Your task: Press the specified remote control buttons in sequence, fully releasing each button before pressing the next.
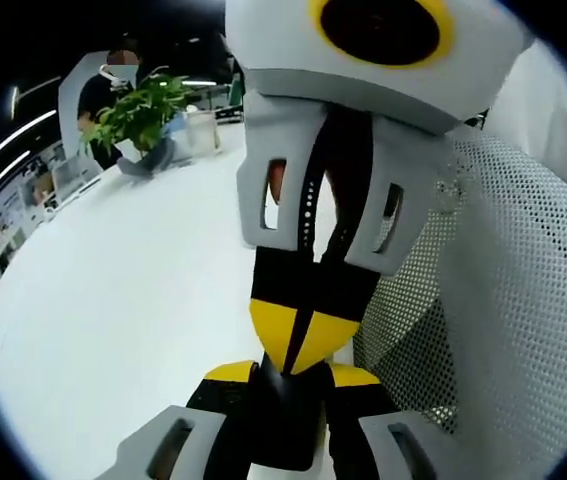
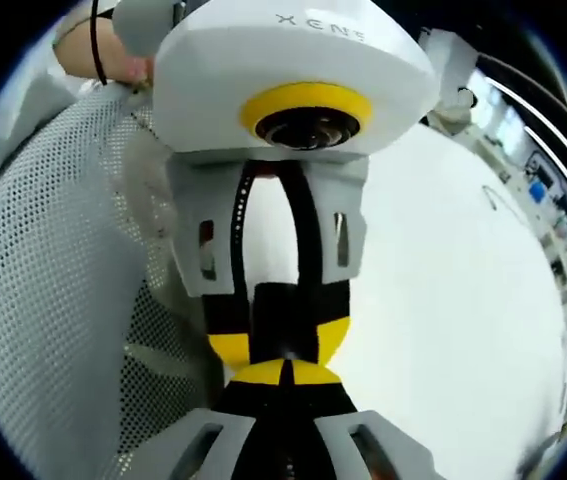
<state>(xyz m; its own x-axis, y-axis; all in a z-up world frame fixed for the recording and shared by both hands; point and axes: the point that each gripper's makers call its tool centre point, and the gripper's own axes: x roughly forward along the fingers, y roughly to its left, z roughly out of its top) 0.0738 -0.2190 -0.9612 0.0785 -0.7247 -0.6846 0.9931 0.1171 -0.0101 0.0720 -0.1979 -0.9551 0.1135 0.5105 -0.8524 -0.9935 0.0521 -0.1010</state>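
The surface is a wide white table (image 1: 113, 300) in a bright room, with shelves far away at the edge of both views.

In the left gripper view, the left gripper (image 1: 293, 378) rises from the bottom centre with its yellow pads (image 1: 231, 373) standing apart. Between them comes the right gripper (image 1: 303, 335) from the top of the frame. Its two yellow tips are pressed flat together and hold nothing. Whether the left jaws squeeze these tips or only stand around them, I cannot tell. The right gripper view shows the same meeting from the other side, at the lower centre.

Beside the grippers hangs a white mesh fabric (image 1: 503, 300), on the right of the left gripper view and on the left of the right gripper view.

Where the remote control lies, I cannot tell from here. I judge that no button is being pressed now; this looks like a pause with the tools put together. The next move calls for separating them and turning one closed tip down toward the remote.

As for containers, a green plant (image 1: 141, 108) stands in the upper left with a person (image 1: 113, 85) behind it. Its pot is too small to make out.
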